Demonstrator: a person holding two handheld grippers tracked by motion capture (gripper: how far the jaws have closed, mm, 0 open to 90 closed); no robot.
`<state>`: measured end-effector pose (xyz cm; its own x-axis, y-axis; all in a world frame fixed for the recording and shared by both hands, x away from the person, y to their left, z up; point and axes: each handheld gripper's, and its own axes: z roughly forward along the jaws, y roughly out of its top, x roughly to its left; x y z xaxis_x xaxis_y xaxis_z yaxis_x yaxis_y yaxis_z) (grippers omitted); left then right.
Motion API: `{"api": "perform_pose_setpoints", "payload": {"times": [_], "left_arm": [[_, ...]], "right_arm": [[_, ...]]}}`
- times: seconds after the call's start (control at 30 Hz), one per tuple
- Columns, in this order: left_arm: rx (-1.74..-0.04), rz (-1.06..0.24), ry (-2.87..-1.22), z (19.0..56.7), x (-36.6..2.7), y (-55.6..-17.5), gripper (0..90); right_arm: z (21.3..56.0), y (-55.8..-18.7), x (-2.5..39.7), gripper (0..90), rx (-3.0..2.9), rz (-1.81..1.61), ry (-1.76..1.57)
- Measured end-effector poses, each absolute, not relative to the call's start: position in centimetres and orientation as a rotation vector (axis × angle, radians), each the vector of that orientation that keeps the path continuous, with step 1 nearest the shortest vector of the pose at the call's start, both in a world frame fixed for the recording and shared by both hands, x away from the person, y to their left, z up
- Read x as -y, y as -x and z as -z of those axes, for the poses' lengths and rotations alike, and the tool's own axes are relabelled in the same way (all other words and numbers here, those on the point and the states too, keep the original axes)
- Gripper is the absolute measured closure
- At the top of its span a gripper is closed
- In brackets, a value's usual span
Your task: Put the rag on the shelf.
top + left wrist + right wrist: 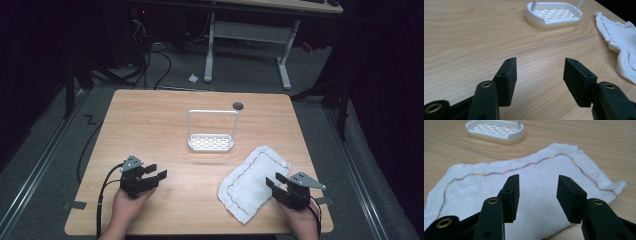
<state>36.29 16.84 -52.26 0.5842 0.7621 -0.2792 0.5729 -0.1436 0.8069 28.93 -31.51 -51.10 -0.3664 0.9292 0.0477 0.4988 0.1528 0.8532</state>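
Observation:
A white cloth (252, 182) with a multicoloured stitched line lies flat at the table's front right. A white slotted rack (211, 142) with a tall wire hoop stands in the middle of the table. My right gripper (273, 181) is open and hovers over the cloth's near right edge; its jaws stand apart above the cloth (529, 185) in the right gripper view (538, 185). My left gripper (156, 172) is open at the front left, over bare wood, nothing between its jaws (540, 68). The rack (554, 15) and the cloth's edge (621, 37) lie beyond it.
The wooden table (150, 120) has a small dark round grommet (238, 105) near its far edge. Beyond the table stand a white desk frame (247, 35) and cables on a grey floor. Metal rails run along both sides of the floor.

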Motion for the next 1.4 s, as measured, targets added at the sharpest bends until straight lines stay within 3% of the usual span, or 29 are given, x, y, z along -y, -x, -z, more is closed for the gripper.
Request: {"api": "perform_pose_setpoints", "payload": {"times": [0.37, 0.47, 0.6, 0.63, 0.83, 1.0, 1.4], "left_arm": [[-1.084, -0.255, -1.843, 52.4, -16.4, -36.2, 44.0], [-1.076, -0.257, -1.845, 52.5, -16.2, -36.2, 44.7], [-1.075, -0.264, -1.883, 52.5, -15.8, -36.0, 65.5], [-1.072, -0.259, -1.885, 52.6, -15.7, -36.0, 67.7], [-1.074, -0.274, -1.907, 52.5, -15.6, -35.9, 76.7], [-1.061, -0.259, -1.913, 52.4, -15.4, -35.8, 83.3], [-0.998, -0.231, -1.951, 52.5, -13.7, -35.2, 82.7]], "right_arm": [[51.8, -28.7, 32.6, 55.4, -1.940, -1.133, -1.394], [51.7, -29.3, 32.9, 64.4, -1.939, -1.153, -1.402], [51.4, -31.4, 33.8, 87.9, -1.931, -1.160, -1.467], [51.6, -32.0, 33.9, 90.0, -1.938, -1.135, -1.484], [53.2, -35.3, 33.8, 90.0, -2.002, -0.975, -1.545], [53.5, -35.5, 33.0, 90.0, -2.046, -1.009, -1.488], [53.4, -35.0, 26.8, 90.0, -2.221, -1.037, -1.290]]}}
